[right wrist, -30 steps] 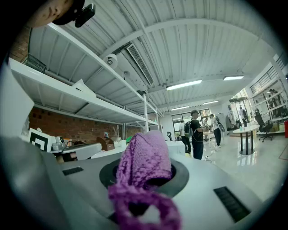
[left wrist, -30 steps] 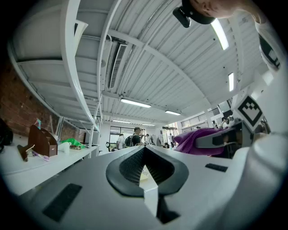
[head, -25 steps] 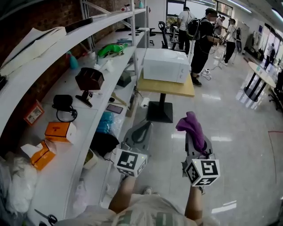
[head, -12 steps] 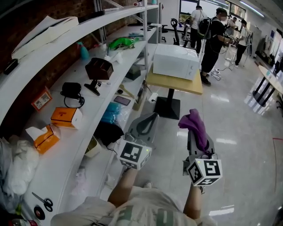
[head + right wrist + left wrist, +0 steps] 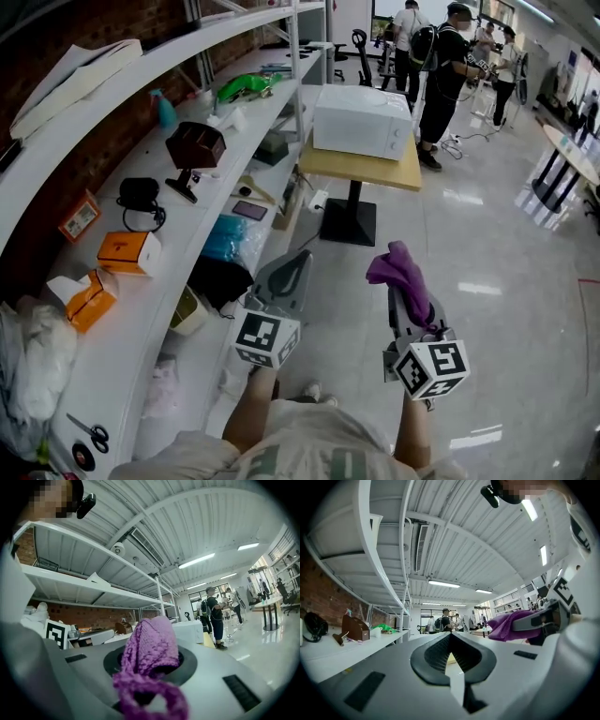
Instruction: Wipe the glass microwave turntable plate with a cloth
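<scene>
- The left gripper (image 5: pixel 298 262) has its jaws drawn together with nothing between them; a long white counter (image 5: pixel 141 309) runs along its left side.
- The right gripper (image 5: pixel 411 302), just beside the left one, is clamped on a purple cloth (image 5: pixel 401 272), which bunches up over the jaw tips and hangs back towards the camera.
- A white microwave (image 5: pixel 362 121) sits on a wooden table (image 5: pixel 361 171) well ahead of both grippers; no plate can be made out.
</scene>
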Tool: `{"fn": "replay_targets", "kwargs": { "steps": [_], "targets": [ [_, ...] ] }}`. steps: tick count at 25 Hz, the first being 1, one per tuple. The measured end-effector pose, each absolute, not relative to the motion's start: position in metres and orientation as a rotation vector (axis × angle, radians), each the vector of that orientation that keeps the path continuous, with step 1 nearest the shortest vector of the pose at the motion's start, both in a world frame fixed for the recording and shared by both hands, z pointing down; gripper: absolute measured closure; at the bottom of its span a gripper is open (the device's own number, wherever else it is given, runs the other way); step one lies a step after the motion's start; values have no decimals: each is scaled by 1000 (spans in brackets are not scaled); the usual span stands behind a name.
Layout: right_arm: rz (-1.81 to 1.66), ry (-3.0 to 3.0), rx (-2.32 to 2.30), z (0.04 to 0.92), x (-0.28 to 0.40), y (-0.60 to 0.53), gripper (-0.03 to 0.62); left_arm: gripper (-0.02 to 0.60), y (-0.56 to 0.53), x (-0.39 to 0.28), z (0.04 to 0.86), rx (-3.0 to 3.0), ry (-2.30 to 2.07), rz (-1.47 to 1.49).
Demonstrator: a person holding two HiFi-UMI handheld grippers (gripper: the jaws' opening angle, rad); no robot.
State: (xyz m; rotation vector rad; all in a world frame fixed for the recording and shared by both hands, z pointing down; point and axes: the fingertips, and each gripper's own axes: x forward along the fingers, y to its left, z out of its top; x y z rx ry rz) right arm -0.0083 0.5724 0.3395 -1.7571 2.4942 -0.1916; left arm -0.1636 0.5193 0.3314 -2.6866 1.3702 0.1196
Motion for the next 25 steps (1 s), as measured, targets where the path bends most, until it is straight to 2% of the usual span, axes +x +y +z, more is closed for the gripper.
{"fn": "replay_targets", "kwargs": {
  "steps": [6, 15, 25],
  "targets": [
    [-209, 2519, -1787, 358, 5, 574, 539, 578, 517, -163, 353, -2693, 1439, 94],
    [-260, 2445, -1871, 372, 47, 548, 539, 578, 492, -113, 371, -2779, 1327, 91],
    [-243, 2462, -1897, 378, 67, 420, 539, 578, 357, -97, 373, -2769, 1349, 134]
  ]
}}
